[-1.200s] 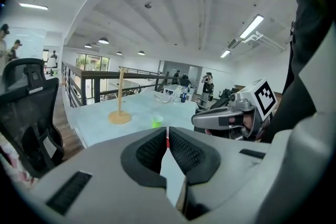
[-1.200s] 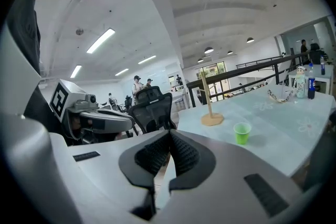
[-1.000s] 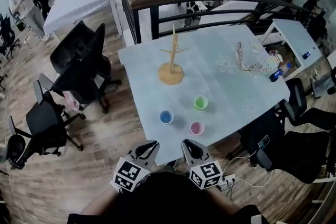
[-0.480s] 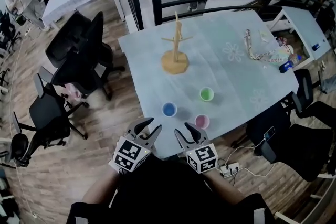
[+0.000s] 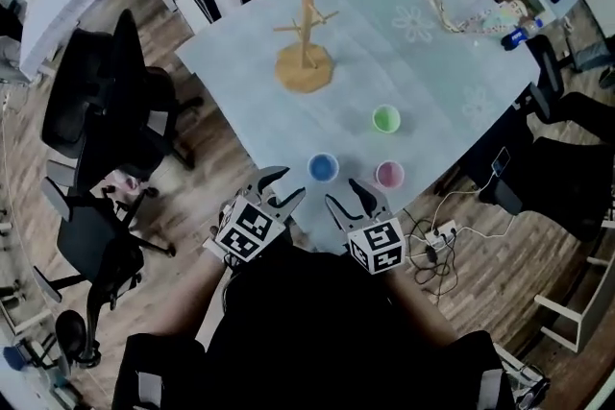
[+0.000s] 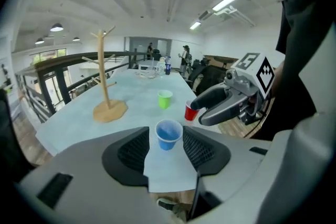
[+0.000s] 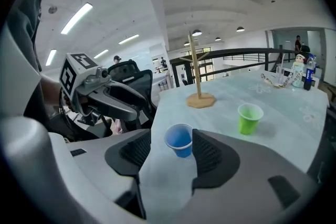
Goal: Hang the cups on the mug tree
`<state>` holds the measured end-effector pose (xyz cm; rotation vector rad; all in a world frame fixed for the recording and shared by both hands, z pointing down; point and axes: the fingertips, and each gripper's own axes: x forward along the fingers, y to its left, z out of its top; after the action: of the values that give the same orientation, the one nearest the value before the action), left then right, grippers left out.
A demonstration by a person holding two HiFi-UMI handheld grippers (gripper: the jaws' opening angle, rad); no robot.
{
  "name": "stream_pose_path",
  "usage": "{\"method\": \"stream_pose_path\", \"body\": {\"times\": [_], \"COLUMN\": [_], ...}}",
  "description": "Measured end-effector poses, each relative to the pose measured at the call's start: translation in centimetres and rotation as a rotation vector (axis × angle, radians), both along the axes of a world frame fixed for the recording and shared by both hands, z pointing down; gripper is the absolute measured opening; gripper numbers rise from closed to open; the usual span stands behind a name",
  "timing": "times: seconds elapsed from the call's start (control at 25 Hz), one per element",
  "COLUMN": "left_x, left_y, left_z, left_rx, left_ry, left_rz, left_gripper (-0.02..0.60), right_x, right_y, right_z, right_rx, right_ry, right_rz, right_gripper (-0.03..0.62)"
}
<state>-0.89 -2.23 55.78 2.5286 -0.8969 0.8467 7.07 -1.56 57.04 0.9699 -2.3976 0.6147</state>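
**State.** Left tongs (image 5: 282, 185) and right tongs (image 5: 344, 195) are both empty. Their jaws stand wide and have just been opening; no pad presses on anything. They hang side by side over the near edge of the table (image 5: 452, 72), aimed forward and down.

**Positions.**
- Blue cup (image 5: 323, 168): nearest me, by the near edge, just beyond both sets of tips. Each gripper view frames it between its own jaws, clear of the pads.
- Pink cup (image 5: 389, 174): just right of the blue.
- Green cup (image 5: 385, 119): farther in.
- Tree (image 5: 306, 62): far and left of centre, well apart from all three cups, with nothing hung on it.

**Orientation.** All three cups stand upright, mouth up, long axis vertical, walls tapering to a narrower base. I can see no handle. The tree's post stands vertical on a round base, with pegs slanting up and outward.

**Step in hand (my judgement).** This is the approach to the first pick, probably the blue cup.
- Both tongs line up on the same cup. Only one should take it; the right could go to the pink instead.
- Set the pads on opposite sides of the wall, below the rim, square to the cup's axis.
- Close gently, since a thin wall could buckle or squirt out.
- Avoid nudging the cup toward me; the table edge is close.
- Leave the mouth free. It probably has to tip over a peg, so the grip must allow a wrist roll.
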Motion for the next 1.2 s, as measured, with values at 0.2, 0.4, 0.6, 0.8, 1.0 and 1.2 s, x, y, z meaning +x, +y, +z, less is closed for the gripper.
{"method": "stream_pose_path", "body": {"times": [0.2,0.4,0.6,0.8,1.0,1.2], "left_x": [0.2,0.4,1.8,3.3,4.5,4.5], "left_y": [-1.4,-2.8,-3.6,-3.2,-2.4,-3.4], "left_z": [5.3,10.0,12.5,13.4,12.6,11.2], "left_rx": [-0.022,-0.034,-0.050,-0.062,-0.145,-0.178], "left_ry": [-0.083,-0.155,-0.161,-0.157,-0.033,0.064], "left_rz": [0.224,0.372,0.461,0.532,0.521,0.454], "left_gripper": [0.232,0.232,0.233,0.232,0.224,0.206], "right_x": [-0.6,-0.8,-0.8,-1.1,-1.7,-1.5], "right_y": [-0.8,-2.4,-3.1,-3.4,-3.3,-4.0], "right_z": [4.2,8.0,10.2,10.3,9.8,9.1], "right_rx": [-0.036,-0.066,-0.091,-0.085,-0.075,-0.098], "right_ry": [0.114,0.175,0.217,0.206,0.166,0.079], "right_rz": [0.000,-0.040,-0.129,-0.190,-0.266,-0.258], "right_gripper": [0.238,0.238,0.238,0.238,0.238,0.236]}}
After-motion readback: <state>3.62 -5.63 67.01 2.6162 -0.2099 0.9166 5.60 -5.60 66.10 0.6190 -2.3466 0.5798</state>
